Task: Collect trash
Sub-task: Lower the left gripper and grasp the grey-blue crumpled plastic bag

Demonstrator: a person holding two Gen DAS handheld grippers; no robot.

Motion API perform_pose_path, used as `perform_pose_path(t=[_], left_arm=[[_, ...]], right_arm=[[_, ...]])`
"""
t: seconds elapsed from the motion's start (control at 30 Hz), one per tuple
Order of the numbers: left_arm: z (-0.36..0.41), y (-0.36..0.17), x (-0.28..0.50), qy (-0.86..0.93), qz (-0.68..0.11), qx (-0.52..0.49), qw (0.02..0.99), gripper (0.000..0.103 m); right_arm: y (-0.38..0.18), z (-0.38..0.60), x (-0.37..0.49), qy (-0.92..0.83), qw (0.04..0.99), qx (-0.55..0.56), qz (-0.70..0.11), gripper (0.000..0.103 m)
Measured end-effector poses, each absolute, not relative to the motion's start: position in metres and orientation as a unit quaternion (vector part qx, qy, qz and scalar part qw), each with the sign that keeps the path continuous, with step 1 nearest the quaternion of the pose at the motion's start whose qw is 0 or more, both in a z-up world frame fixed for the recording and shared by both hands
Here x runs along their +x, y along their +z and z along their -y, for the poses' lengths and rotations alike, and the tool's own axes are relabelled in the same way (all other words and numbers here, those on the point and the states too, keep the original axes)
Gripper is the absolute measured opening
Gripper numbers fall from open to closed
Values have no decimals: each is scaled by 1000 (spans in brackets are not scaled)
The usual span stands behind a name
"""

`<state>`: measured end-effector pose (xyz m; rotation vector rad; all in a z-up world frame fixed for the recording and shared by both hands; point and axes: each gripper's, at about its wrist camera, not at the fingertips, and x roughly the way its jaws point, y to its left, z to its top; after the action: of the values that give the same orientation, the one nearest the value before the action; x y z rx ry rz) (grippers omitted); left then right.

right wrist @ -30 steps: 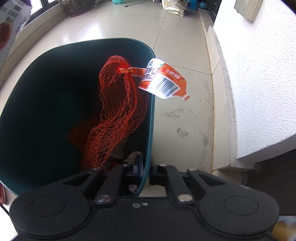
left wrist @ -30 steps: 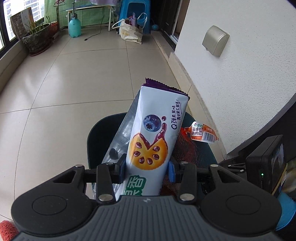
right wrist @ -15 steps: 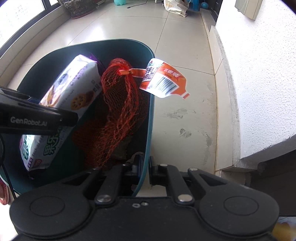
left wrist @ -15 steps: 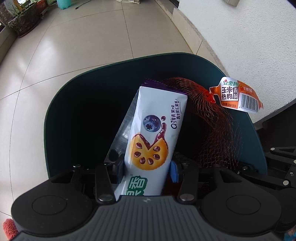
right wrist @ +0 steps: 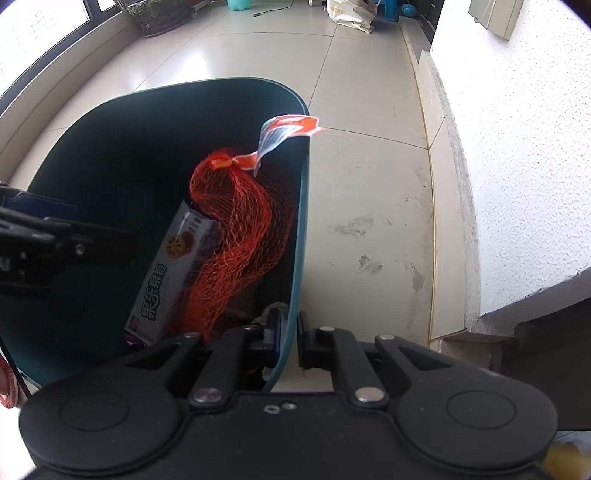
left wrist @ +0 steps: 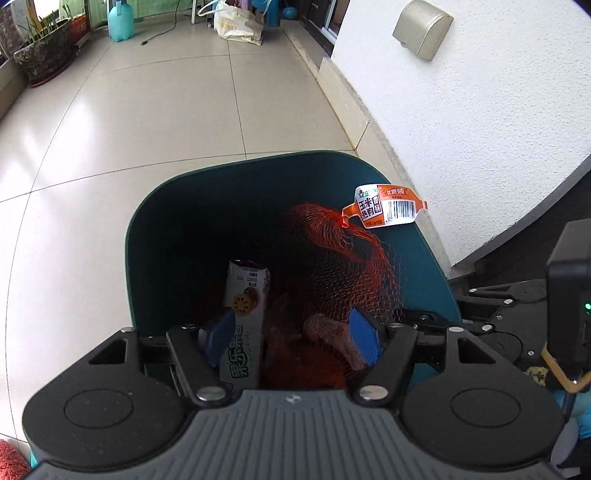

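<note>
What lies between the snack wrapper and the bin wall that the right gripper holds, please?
The red mesh bag lies between the snack wrapper and that bin wall; the right wrist view shows it most plainly.

You stand over a pale tiled floor (left wrist: 155, 122). A dark green bin (left wrist: 424, 266) sits on it at centre. At eleven o'clock stands a potted plant (left wrist: 44, 55); at twelve, a teal bottle (left wrist: 120, 22) and a cream bag (left wrist: 238, 24).

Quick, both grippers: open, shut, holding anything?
Left gripper: open, jaws just opened, snack wrapper dropped in the bin.
Right gripper: shut on the bin rim.
</note>
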<state>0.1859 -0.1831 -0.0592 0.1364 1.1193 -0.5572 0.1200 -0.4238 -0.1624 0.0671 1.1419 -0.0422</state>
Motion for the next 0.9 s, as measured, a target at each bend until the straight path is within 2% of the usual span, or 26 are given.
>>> perform_pose_path(t=[0.27, 0.33, 0.53, 0.67, 0.9], left_arm=[[100, -18, 166, -243, -488, -29, 838, 70], [72, -16, 161, -221, -481, -59, 846, 74], [-8, -21, 153, -116, -470, -114, 868, 74], [-52, -58, 157, -27, -501, -131, 855, 74], [-79, -165, 174, 48, -608, -111, 785, 74]], right_arm=[[-163, 419, 121, -26, 840, 23, -542, 7], [-163, 417, 121, -27, 839, 21, -543, 7], [-165, 412, 122, -31, 838, 14, -544, 7], [-167, 411, 123, -31, 838, 12, -545, 7], [-168, 411, 124, -30, 837, 12, -546, 7]])
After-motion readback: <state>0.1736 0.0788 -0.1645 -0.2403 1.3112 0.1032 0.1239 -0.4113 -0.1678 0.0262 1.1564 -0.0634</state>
